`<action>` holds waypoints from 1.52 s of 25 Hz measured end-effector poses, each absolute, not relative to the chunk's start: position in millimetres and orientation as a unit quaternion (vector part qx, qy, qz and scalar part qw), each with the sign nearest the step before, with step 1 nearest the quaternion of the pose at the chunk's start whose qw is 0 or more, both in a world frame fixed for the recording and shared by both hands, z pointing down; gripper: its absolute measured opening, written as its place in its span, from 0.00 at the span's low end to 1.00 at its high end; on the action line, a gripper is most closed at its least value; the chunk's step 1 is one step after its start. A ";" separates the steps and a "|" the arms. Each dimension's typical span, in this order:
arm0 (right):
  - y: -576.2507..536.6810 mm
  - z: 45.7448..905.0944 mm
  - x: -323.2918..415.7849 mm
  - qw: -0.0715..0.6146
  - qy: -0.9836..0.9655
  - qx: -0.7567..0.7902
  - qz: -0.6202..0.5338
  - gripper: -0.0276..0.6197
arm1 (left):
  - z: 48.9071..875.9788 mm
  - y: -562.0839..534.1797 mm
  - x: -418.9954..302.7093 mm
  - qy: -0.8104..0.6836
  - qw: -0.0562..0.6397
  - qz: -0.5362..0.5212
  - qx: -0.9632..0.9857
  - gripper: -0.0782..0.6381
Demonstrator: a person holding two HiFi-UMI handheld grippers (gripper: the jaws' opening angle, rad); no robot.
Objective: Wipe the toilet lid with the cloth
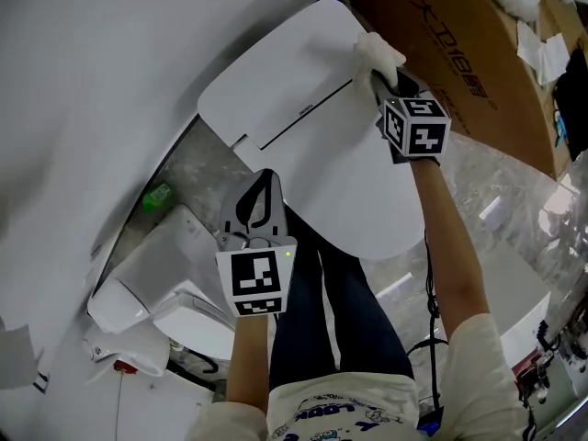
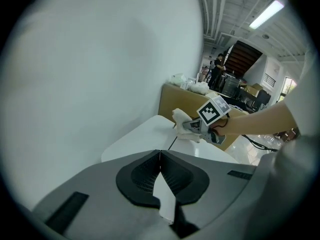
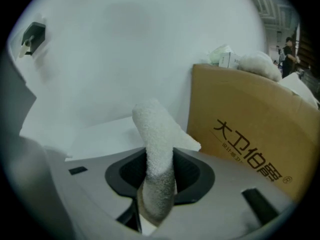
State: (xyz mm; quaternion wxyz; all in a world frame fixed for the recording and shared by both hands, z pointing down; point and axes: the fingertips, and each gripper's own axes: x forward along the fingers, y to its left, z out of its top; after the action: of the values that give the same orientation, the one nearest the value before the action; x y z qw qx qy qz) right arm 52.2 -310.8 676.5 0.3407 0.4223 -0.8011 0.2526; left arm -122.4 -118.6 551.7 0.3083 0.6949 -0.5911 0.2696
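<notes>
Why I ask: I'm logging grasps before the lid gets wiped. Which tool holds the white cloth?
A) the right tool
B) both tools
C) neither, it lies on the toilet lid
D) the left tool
A: the right tool has its jaws clamped on the white cloth, while the left tool has its jaws together with nothing between them.

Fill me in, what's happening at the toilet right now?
A person stands over the toilet with a gripper in each hand. The right gripper is shut on a white cloth and holds it at the far edge of the toilet lid, close to the cardboard box. The left gripper hangs over the lid's near side, jaws together with nothing between them.
</notes>
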 end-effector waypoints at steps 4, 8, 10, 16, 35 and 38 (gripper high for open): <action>-315.3 701.7 51.9 0.360 -0.795 0.412 0.262 0.23 | 563.0 -115.5 -114.1 -0.584 0.316 0.272 0.697 0.12; -313.4 723.3 47.2 0.381 -0.786 0.399 0.278 0.23 | 570.5 -114.0 -107.1 -0.574 0.322 0.276 0.700 0.12; -313.9 729.2 46.7 0.393 -0.785 0.395 0.271 0.23 | 572.1 -115.0 -103.3 -0.571 0.324 0.275 0.703 0.12; -315.2 731.5 47.5 0.394 -0.786 0.393 0.268 0.23 | 573.9 -117.9 -97.2 -0.566 0.327 0.272 0.706 0.12; -287.2 731.9 85.2 0.401 -0.772 0.407 0.280 0.23 | 568.5 -108.5 -80.1 -0.552 0.328 0.274 0.716 0.12; -277.1 732.1 98.5 0.395 -0.768 0.416 0.285 0.23 | 568.9 -105.2 -71.8 -0.545 0.327 0.274 0.722 0.12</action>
State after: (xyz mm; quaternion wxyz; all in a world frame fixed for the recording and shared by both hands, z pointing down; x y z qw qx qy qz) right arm 98.5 -277.1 732.1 0.3952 0.4162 -0.7676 0.2852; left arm -71.8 -105.2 568.9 0.3267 0.7216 -0.5453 0.2742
